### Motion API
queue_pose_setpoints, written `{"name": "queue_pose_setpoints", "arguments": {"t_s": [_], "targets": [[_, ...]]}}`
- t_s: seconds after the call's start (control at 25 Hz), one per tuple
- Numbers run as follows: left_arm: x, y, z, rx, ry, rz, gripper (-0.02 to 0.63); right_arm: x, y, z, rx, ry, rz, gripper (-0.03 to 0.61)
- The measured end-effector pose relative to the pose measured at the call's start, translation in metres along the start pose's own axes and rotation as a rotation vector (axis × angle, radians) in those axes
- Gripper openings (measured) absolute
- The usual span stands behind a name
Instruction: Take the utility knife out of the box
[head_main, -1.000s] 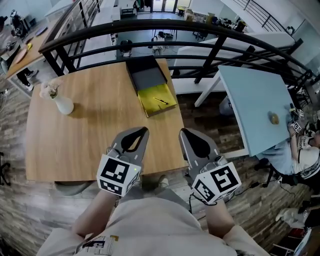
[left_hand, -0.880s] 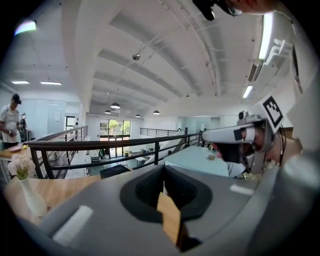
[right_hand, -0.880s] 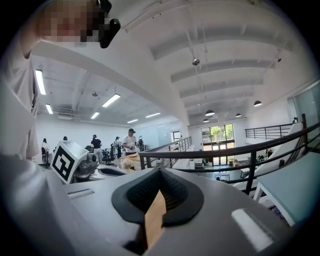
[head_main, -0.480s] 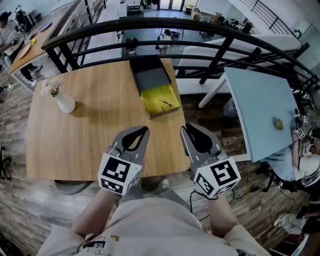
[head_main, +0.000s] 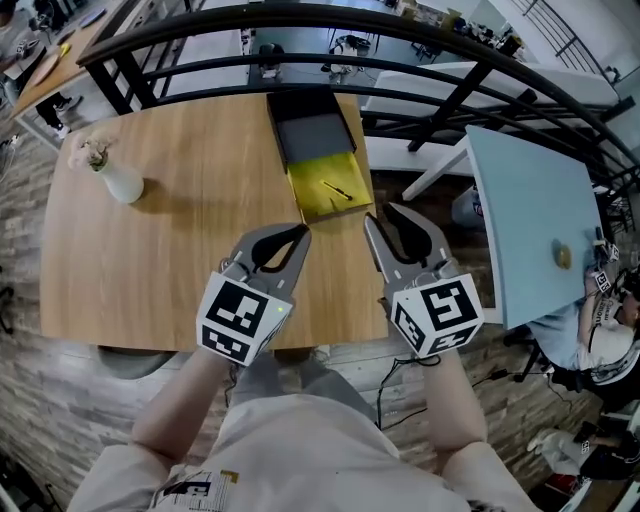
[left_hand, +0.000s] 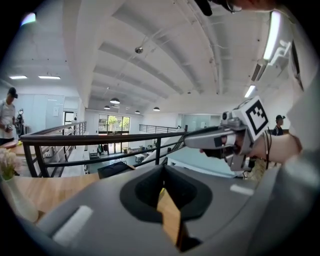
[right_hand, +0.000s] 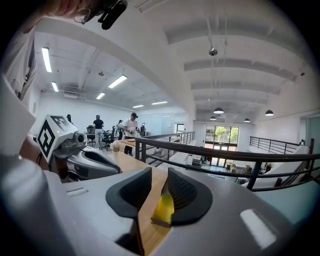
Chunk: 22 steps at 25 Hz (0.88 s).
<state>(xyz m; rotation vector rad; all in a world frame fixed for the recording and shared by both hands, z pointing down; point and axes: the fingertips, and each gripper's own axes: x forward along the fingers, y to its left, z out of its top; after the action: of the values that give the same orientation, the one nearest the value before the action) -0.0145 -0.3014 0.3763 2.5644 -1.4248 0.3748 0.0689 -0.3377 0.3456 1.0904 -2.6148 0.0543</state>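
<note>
Wooden bench (head_main: 170, 270) down below, with a black railing (right_hand: 225, 152) running just behind its far edge. A white vase (head_main: 122, 183) with pale flowers at the far left of the bench, well apart from everything else. A light blue table (head_main: 520, 200) off to the right, apart from the bench. A few people standing far away in the right gripper view.

Box (head_main: 305, 205) near the far right side of the bench, open, with its black lid (head_main: 313, 130) lying flat toward the railing. Only bare wood between the grippers and the box.

Utility knife (head_main: 337, 190) inside the box, on the yellow lining — thin, dark, lying at a slant. Too small to tell more.

Left gripper (head_main: 300, 233) over the near part of the bench, fingers together at the tips, holding nothing. Right gripper (head_main: 381, 213) beside it and closer to the box, fingers opening, nothing between them — just bench and a bit of yellow seen through the gap.
</note>
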Motion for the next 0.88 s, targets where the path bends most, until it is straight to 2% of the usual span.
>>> {"name": "queue_pose_setpoints", "arguments": {"t_s": [0.16,0.4,0.88], "targets": [[0.022,0.016,-0.008,-0.031,0.012,0.004,0.002,0.037,-0.013,-0.007,-0.026,0.033,0.02,0.104],[0.054,0.04,-0.024,-0.074,0.031,0.007,0.002,0.097,-0.036,-0.042,-0.072,0.132,0.045,0.121],[0.104,0.088,-0.073,-0.119,0.089,0.018,0.002,0.186,-0.063,-0.151,-0.079,0.375,0.098,0.154]]}}
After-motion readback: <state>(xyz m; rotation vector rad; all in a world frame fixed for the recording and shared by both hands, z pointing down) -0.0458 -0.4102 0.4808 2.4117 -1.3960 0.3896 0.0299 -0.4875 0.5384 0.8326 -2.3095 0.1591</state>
